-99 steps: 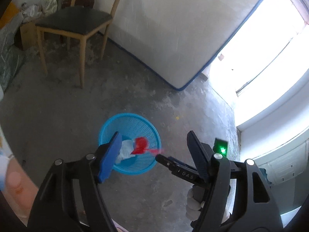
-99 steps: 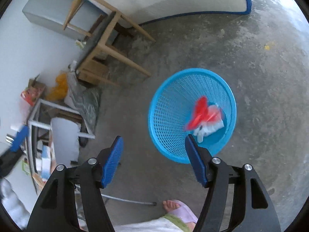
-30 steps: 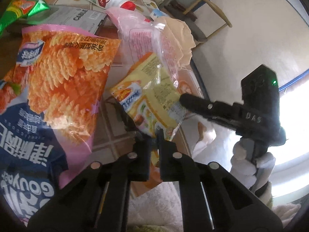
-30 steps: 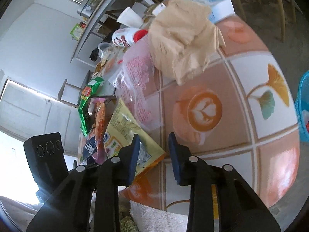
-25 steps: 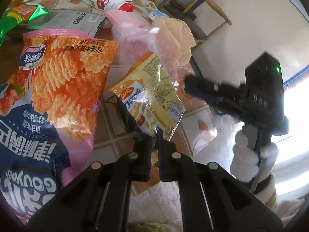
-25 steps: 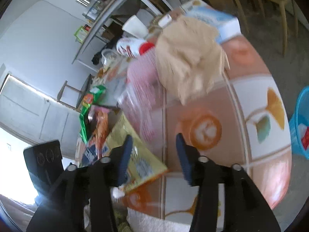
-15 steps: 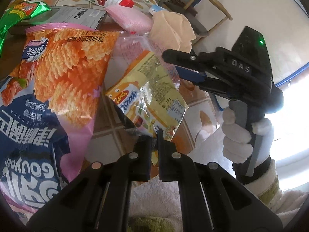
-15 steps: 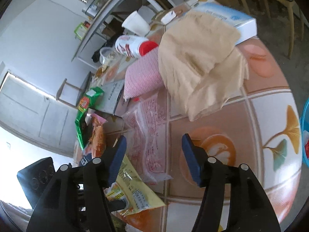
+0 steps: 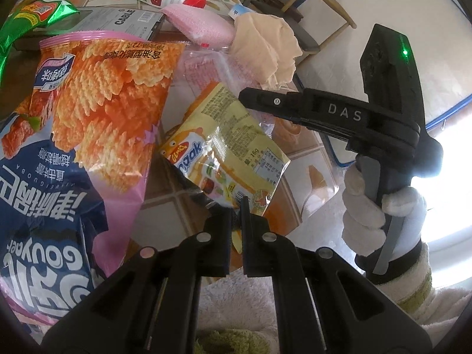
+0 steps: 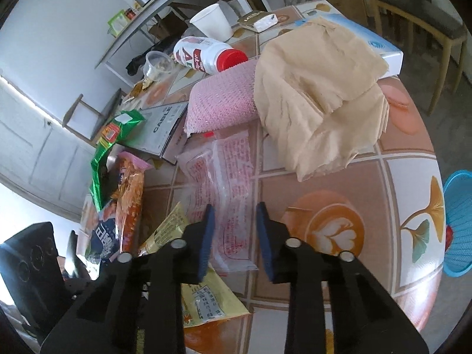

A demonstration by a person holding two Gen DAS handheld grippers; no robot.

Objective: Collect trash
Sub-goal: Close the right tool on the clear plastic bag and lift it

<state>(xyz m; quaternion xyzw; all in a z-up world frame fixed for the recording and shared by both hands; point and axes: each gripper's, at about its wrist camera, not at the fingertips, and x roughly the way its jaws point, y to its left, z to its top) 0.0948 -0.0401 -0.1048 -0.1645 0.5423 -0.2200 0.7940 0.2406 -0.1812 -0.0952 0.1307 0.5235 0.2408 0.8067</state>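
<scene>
My left gripper (image 9: 237,206) is shut on the lower edge of a yellow snack packet (image 9: 230,147), which is lifted a little off the tiled table (image 10: 407,177). The same yellow packet (image 10: 206,295) shows below my right gripper (image 10: 233,230). Its blue fingers straddle a clear wrapper with red print (image 10: 224,183) lying flat on the table. The jaws are closing, with a gap still showing beside each pad. In the left wrist view the right gripper (image 9: 244,100) reaches in from the right, held by a gloved hand (image 9: 380,206). A blue basket (image 10: 457,221) stands on the floor beyond the table's right edge.
The table carries an orange and blue chip bag (image 9: 103,88), a green packet (image 10: 109,141), a cable box (image 10: 165,126), a pink foam pad (image 10: 221,103), crumpled beige paper (image 10: 318,94), a lying milk bottle (image 10: 206,54) and a paper cup (image 10: 212,22). A chair (image 10: 427,14) stands behind.
Both grippers have come from above the blue basket to the table. In the last second the right gripper slid over the clear wrapper, widened, then narrowed around it. The left keeps the yellow packet.
</scene>
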